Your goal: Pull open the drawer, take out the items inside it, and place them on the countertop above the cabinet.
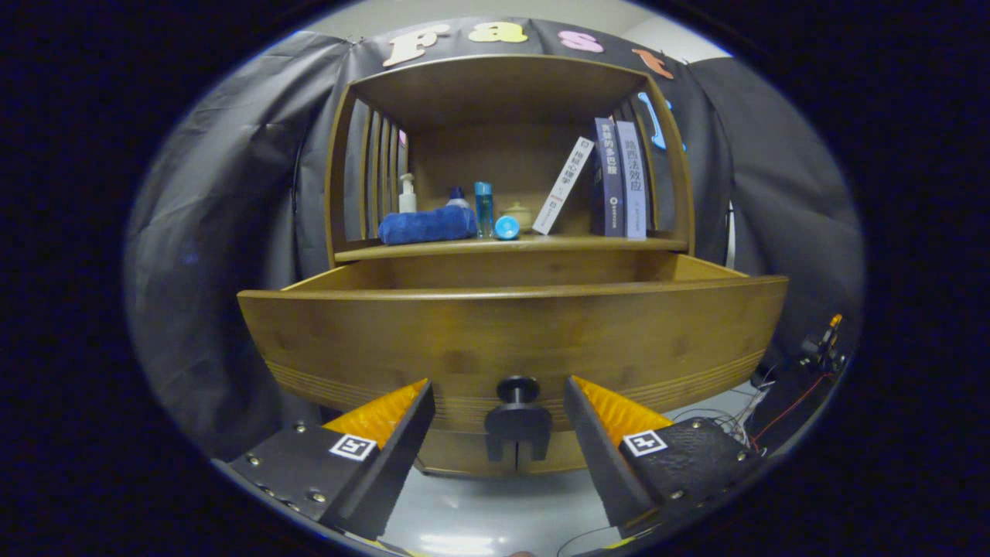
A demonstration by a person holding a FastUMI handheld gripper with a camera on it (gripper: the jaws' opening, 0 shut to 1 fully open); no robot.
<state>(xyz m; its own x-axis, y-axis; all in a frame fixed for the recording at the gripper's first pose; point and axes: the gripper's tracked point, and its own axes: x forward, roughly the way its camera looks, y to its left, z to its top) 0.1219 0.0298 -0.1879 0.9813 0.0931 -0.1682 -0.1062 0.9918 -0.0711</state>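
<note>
The wooden drawer (510, 333) stands pulled out of the cabinet, its front panel facing me and its inside hidden behind that panel. A dark round knob (517, 389) sits low on the panel's middle. My gripper (497, 394) is open, its fingertips on either side of the knob and not touching it. The countertop (619, 244) above the drawer carries a rolled blue towel (428, 225), a white pump bottle (407, 194), a blue bottle (483, 209), a blue round cap (506, 227), a small beige pot (519, 216) and books (619, 179).
The cabinet's upper shelf has slatted sides (379, 178) and a top board (499, 73) over the countertop. Cables and a small device (820, 348) lie on the floor to the right of the drawer. Black cloth hangs behind and beside the cabinet.
</note>
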